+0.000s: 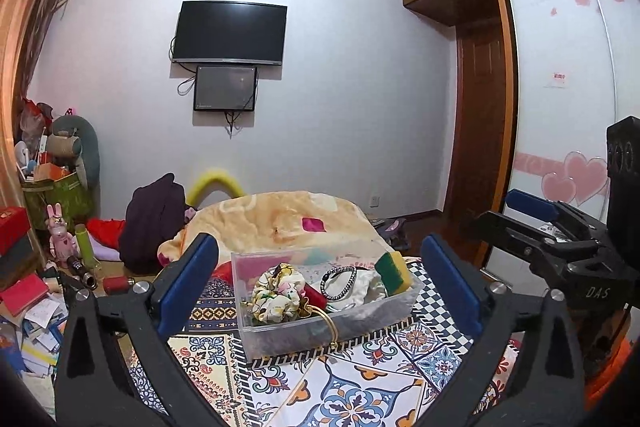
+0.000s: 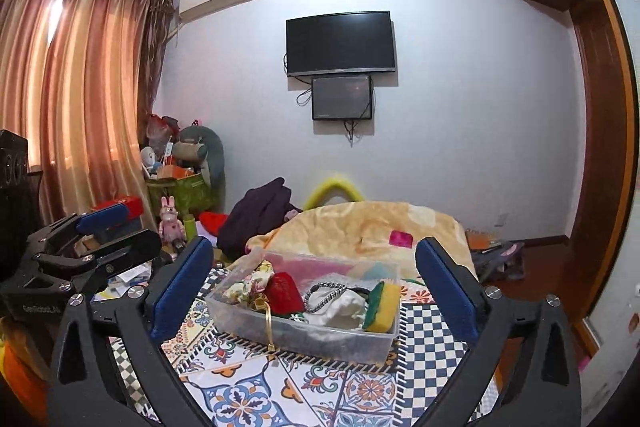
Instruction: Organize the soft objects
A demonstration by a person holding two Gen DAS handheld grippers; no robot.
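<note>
A clear plastic bin [image 1: 320,337] [image 2: 304,341] stands on a patterned cloth. In it lie a floral scrunchie [image 1: 276,291] [image 2: 240,287], a red soft item [image 2: 284,293], a black-and-white hair band [image 1: 338,281] [image 2: 324,295], a white cloth [image 2: 346,309], a yellow-green sponge [image 1: 394,273] [image 2: 382,307] and a gold ribbon [image 1: 330,323]. My left gripper [image 1: 320,279] is open and empty, in front of the bin. My right gripper [image 2: 314,283] is open and empty, also facing the bin. Each gripper shows in the other's view, the right [image 1: 532,211] and the left [image 2: 102,215].
A beige blanket [image 1: 288,223] [image 2: 372,227] is heaped behind the bin. A dark garment [image 1: 152,223] lies to its left. Toys, boxes and papers [image 1: 36,291] clutter the left floor. A wardrobe [image 1: 568,87] stands at right, a TV [image 1: 230,33] on the far wall.
</note>
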